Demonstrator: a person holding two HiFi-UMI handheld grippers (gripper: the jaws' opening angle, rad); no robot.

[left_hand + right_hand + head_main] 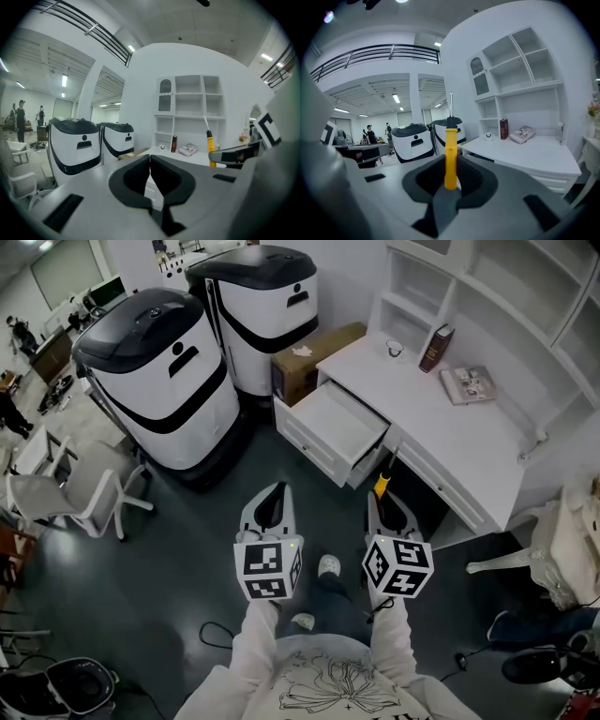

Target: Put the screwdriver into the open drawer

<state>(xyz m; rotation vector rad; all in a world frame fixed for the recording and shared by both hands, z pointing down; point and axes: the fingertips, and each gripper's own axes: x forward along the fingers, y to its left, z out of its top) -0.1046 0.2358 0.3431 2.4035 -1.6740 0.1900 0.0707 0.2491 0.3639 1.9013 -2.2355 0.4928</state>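
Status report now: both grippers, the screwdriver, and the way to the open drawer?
Left gripper shut, empty. Right gripper shut on screwdriver, shaft up. Open drawer ahead, not yet reached; nothing seen blocking.

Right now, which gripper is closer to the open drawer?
Right. The right gripper, holding the screwdriver, is just off the open drawer's near corner; the left gripper hangs farther out over the floor.

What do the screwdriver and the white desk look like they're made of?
Screwdriver: the handle looks like smooth yellow plastic, evenly coloured; the shaft is thin and pale, likely metal.
Desk: probably painted wood or laminate; matte white, with no grain showing.
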